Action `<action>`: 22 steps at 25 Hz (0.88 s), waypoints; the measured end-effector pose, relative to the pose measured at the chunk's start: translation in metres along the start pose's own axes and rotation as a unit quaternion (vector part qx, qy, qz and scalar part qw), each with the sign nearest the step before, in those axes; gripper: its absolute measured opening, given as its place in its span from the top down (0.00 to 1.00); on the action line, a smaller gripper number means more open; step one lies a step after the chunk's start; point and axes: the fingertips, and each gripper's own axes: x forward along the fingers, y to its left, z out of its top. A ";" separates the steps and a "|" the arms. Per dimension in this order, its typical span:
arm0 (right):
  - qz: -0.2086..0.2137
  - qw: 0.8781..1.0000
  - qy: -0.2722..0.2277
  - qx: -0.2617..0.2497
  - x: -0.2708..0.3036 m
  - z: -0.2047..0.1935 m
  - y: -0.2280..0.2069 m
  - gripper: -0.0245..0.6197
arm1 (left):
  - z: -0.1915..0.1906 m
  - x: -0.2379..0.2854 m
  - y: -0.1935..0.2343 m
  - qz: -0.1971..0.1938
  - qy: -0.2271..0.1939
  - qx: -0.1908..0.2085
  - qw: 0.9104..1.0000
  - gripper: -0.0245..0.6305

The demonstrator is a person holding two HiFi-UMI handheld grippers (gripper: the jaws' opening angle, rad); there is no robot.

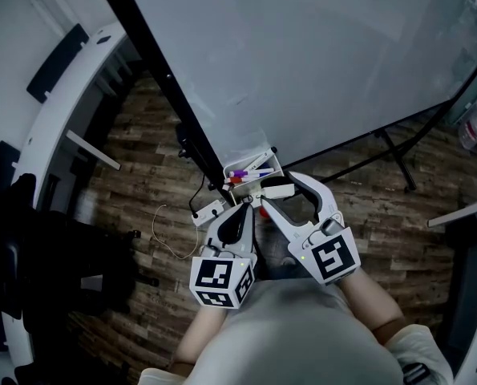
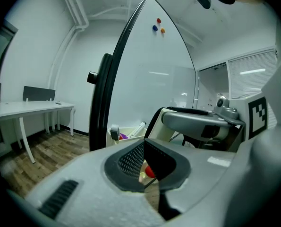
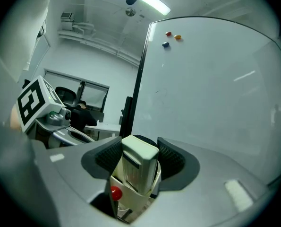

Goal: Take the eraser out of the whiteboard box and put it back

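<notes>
The small open white plastic box (image 1: pixel 271 158) hangs at the lower corner of the large whiteboard (image 1: pixel 318 62), tight against the board's black frame edge (image 1: pixel 154 62). Purple-capped markers (image 1: pixel 244 172) lie in it. The board face closes off the far side. To the left of the frame the dark wood-plank floor (image 1: pixel 142 175) lies open as far as a white counter (image 1: pixel 90 79). To the right, a black stand leg (image 1: pixel 394 155) crosses the floor.

The right tool (image 1: pixel 276 192) points about level toward the board, with its marker cube back near the person's chest. Its pads pinch the pale rectangular block eraser (image 3: pixel 138 167) by its two long sides, the jaws standing wide around it. The eraser stands nearly upright, tilted a little. Its lower end is at the box's near wall (image 3: pixel 131 205), beside a small red round thing (image 3: pixel 115 192). Whether it has cleared the rim cannot be told.

The left tool (image 1: pixel 245 208) sits just left of the right one and noses slightly downward. Its tips are just short of the box, its pads are pressed together and nothing is between them. Both forearms reach forward from the body, close together.
</notes>
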 end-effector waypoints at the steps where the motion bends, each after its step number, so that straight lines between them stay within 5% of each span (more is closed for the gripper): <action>1: -0.003 1.000 -0.005 0.001 -0.001 0.003 0.000 0.59 | 0.000 0.000 -0.001 -0.002 0.000 0.001 1.000 0.96; 22: -0.090 0.995 -0.031 0.014 -0.035 0.030 -0.012 0.59 | 0.008 0.003 -0.017 -0.051 0.000 0.019 0.999 0.96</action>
